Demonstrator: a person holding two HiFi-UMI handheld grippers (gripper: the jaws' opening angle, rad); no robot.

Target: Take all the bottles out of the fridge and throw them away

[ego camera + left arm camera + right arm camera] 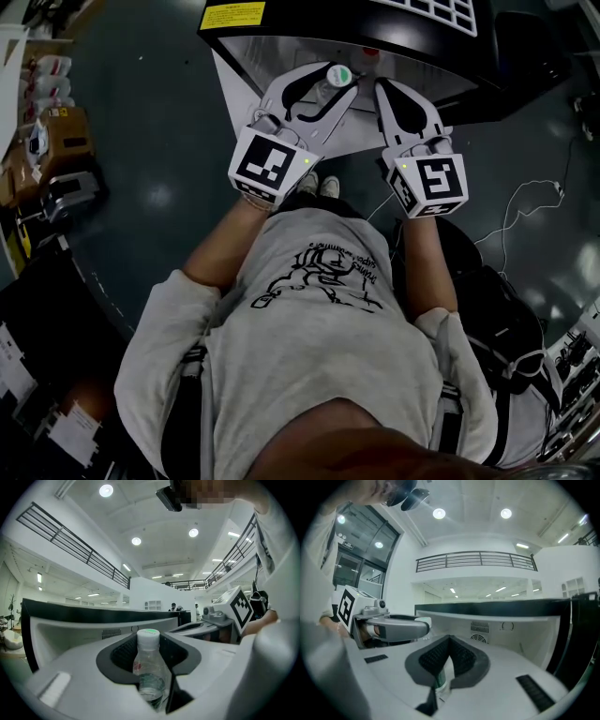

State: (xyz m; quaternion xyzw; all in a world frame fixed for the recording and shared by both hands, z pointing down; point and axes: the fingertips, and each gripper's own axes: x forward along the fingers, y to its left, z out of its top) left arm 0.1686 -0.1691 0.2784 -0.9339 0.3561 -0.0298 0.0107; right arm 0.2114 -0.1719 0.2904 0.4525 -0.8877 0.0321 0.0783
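A clear plastic bottle point(150, 672) with a white, green-topped cap point(339, 74) stands upright between the pads of my left gripper point(333, 82), which is shut on its body. The gripper is held level in front of the open fridge point(272, 52), a black box with a white inside. Beside it on the right, my right gripper point(384, 89) has its jaws together at the tips point(449, 641). A sliver of clear plastic with a green band point(440, 684) shows through the slit lower down. Whether that sliver is pinched cannot be told.
The fridge's black rim point(497, 605) and white inner wall with a vent point(480, 629) lie straight ahead. Cardboard boxes and gear point(56, 141) crowd the floor at left. White cables point(534, 202) trail over the dark floor at right. The person's shoes point(319, 185) stand close to the fridge.
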